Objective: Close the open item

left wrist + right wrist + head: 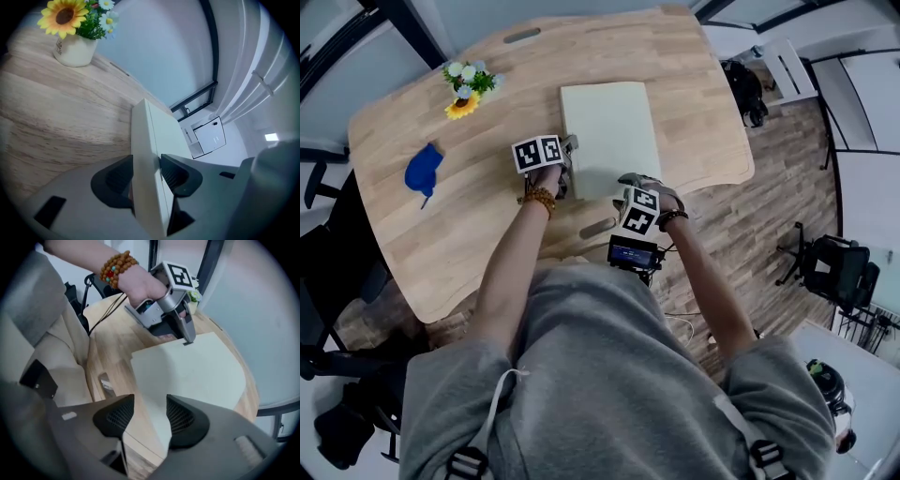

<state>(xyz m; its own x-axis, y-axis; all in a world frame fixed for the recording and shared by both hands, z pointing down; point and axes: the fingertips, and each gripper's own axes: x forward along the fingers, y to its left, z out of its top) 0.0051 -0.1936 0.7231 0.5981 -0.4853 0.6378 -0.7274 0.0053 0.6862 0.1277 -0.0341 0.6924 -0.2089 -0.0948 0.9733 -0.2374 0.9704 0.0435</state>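
Note:
A cream book (609,131) lies flat on the wooden table (441,225), its cover down. My left gripper (566,161) holds the book's left edge near the front corner. In the left gripper view the book (152,140) stands edge-on between the jaws of the left gripper (146,174), and both pads press on it. My right gripper (630,190) sits at the book's near edge. In the right gripper view the right gripper (146,416) is open. The book's (197,371) near corner lies between its jaws without touching the pads. The left gripper (166,317) shows there at the book's far side.
A small pot of sunflowers (467,86) stands at the table's back left, also in the left gripper view as a flower pot (75,44). A blue object (423,171) lies at the left. Black chairs (834,267) stand on the floor to the right.

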